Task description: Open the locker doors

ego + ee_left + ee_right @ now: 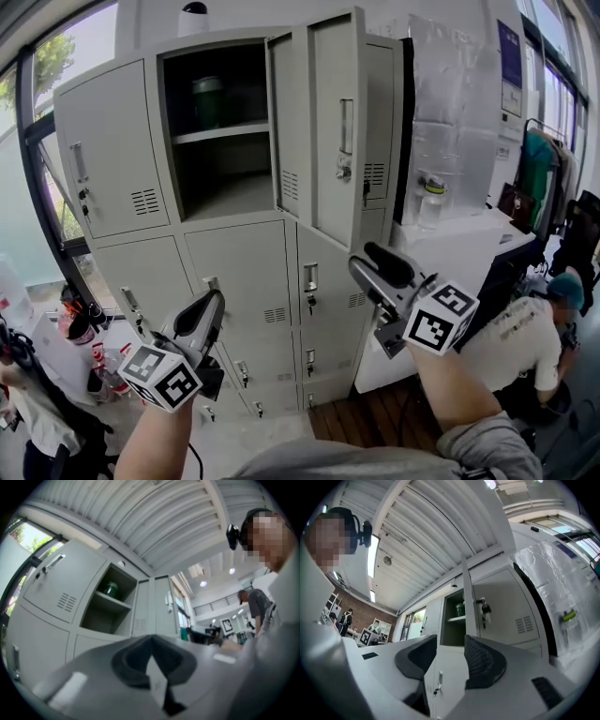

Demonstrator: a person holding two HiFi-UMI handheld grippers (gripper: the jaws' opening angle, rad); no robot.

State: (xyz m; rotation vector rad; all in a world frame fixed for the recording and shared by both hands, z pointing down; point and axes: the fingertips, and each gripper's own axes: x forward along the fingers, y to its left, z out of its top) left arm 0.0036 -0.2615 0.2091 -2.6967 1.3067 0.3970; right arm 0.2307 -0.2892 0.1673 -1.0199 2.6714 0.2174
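A bank of grey lockers [234, 272] fills the head view. The top middle compartment [220, 141] stands open, with a shelf and a green container [208, 101] inside. Two top doors hang open side by side: the middle door [286, 122] and the right door [337, 131]. The top left door [112, 155] and the lower doors are closed. My left gripper [208, 314] is low, in front of the lower doors, its pads together and holding nothing [151, 639]. My right gripper [372, 261] hangs below the open right door, open and empty [450, 641]. Neither touches the lockers.
A white counter [469, 234] with a bottle [431, 202] and a plastic sheet stands to the right of the lockers. A person [525, 328] crouches at the lower right. Bottles [80, 323] stand by the window at the left, and clothes [544, 169] hang at the far right.
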